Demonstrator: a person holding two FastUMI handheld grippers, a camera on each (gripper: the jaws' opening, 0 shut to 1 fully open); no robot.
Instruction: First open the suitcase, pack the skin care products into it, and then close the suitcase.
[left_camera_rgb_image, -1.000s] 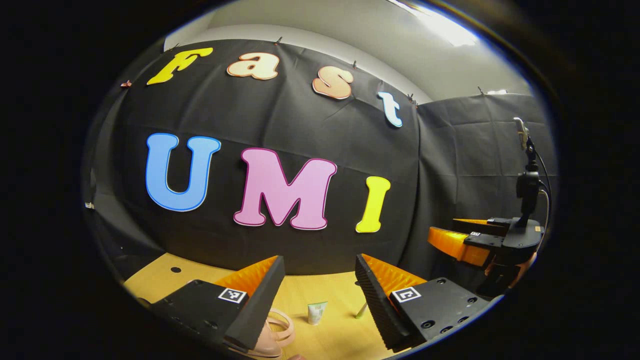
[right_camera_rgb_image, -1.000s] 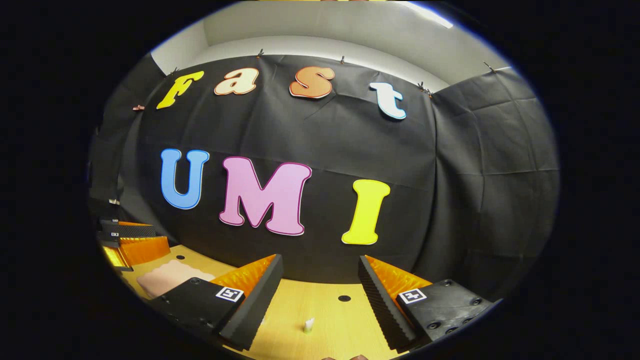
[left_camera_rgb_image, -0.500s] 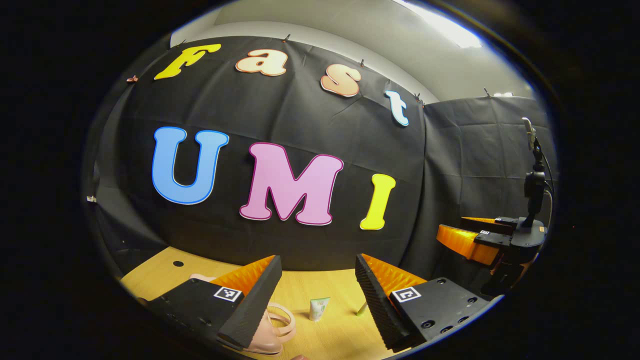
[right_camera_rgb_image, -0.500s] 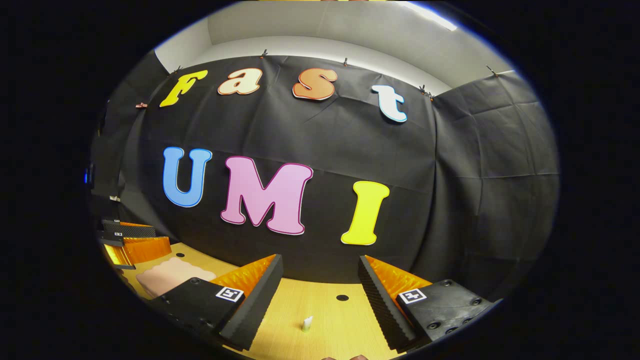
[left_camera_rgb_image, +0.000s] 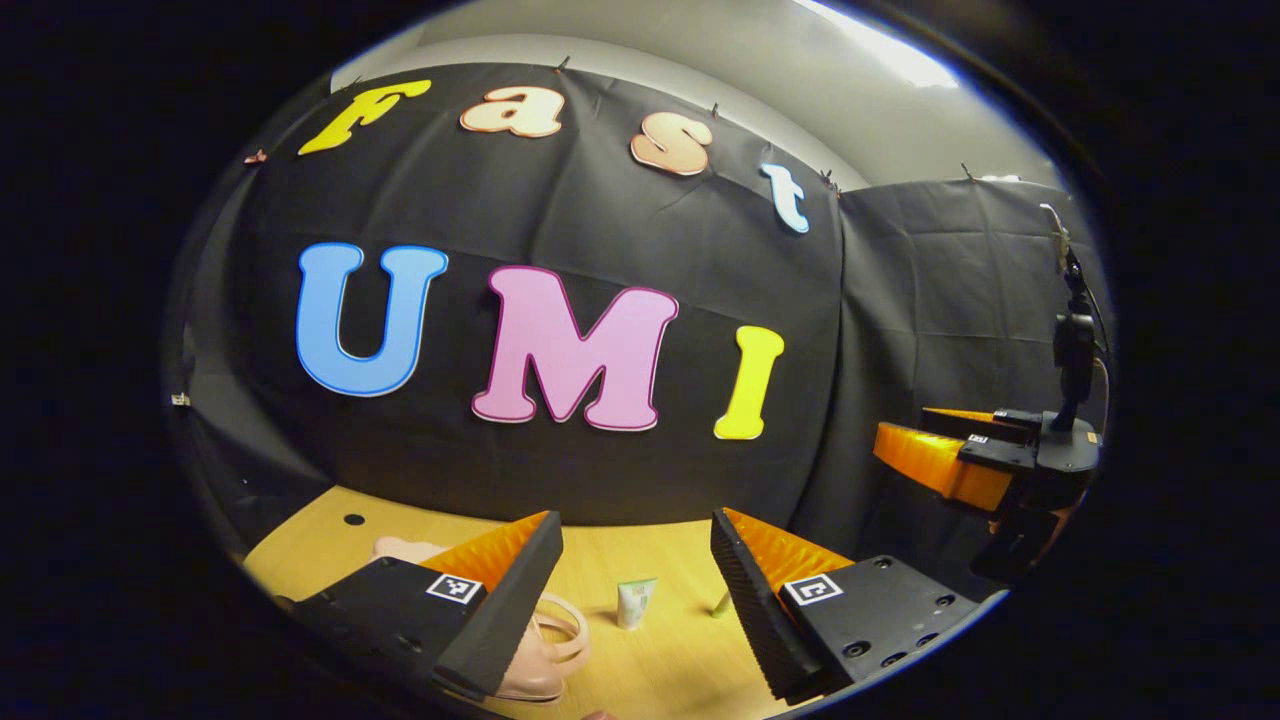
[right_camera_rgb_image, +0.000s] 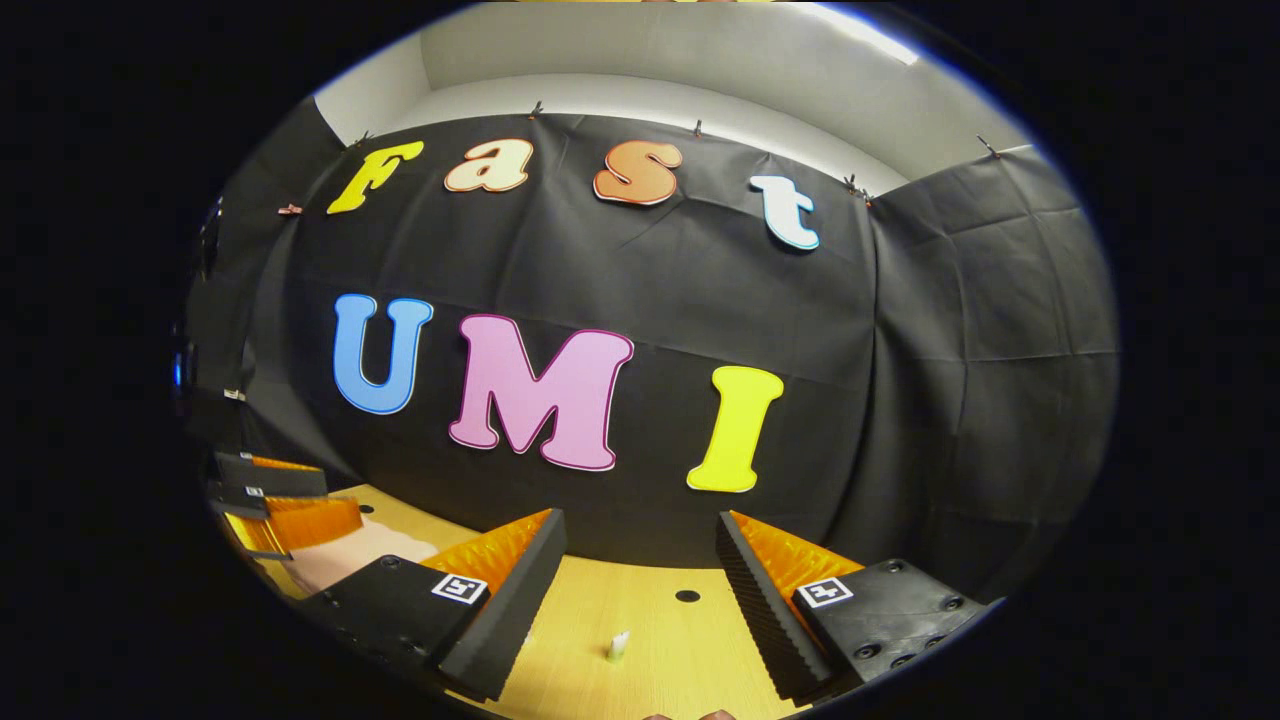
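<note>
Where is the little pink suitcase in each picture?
Left gripper view: the pink suitcase lies low on the table, partly behind that gripper's left finger.
Right gripper view: the pink suitcase lies at the far left, under the other gripper.
Shared landmark: the wooden table it lies on.

In the left gripper view, my left gripper (left_camera_rgb_image: 635, 590) sits at the bottom centre, jaws apart, above the table (left_camera_rgb_image: 320, 525). Between my fingers, farther off on the table, stands a tube (left_camera_rgb_image: 634, 603). The suitcase (left_camera_rgb_image: 545, 655) lies at lower left, partly behind my left finger. My right gripper (left_camera_rgb_image: 950, 455) hangs at the right edge, off the table.

In the right gripper view, that right gripper (right_camera_rgb_image: 640, 590) fills the bottom centre, a small tube (right_camera_rgb_image: 618, 645) between its fingers. The suitcase (right_camera_rgb_image: 355, 550) lies at lower left, with my left gripper (right_camera_rgb_image: 285, 500) above it.
</note>
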